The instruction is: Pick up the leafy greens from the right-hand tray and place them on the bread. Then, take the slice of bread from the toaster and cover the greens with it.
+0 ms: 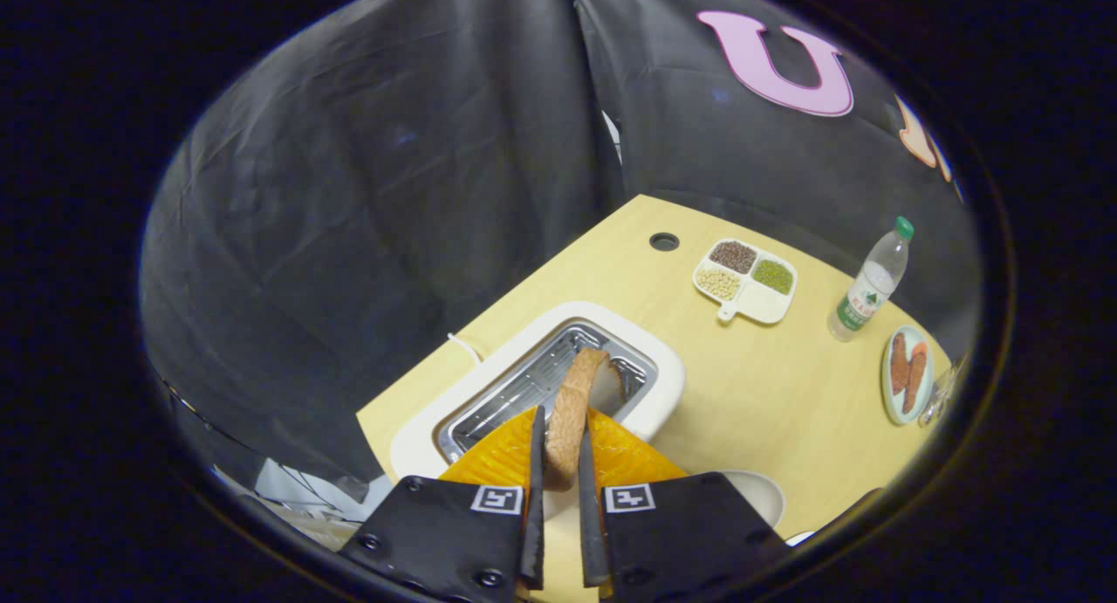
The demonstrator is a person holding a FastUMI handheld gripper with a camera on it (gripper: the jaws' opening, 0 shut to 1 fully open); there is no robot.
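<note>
A slice of bread [572, 411] stands on edge between my fingers, its far end over the slot of the white toaster [663, 385]. My gripper [559, 441] is shut on the bread slice, both fingers pressing its flat sides, and holds it just above the toaster's metal slot [532, 385]. The toaster sits on the wooden table [750, 394] right ahead of the fingers.
Beyond the toaster lie a white divided dish of beans and grains [746, 280], a water bottle [868, 284] and a plate with sausages [907, 374]. A white bowl rim [759, 489] shows beside the right finger. A round cable hole [664, 241] sits near the table's far edge.
</note>
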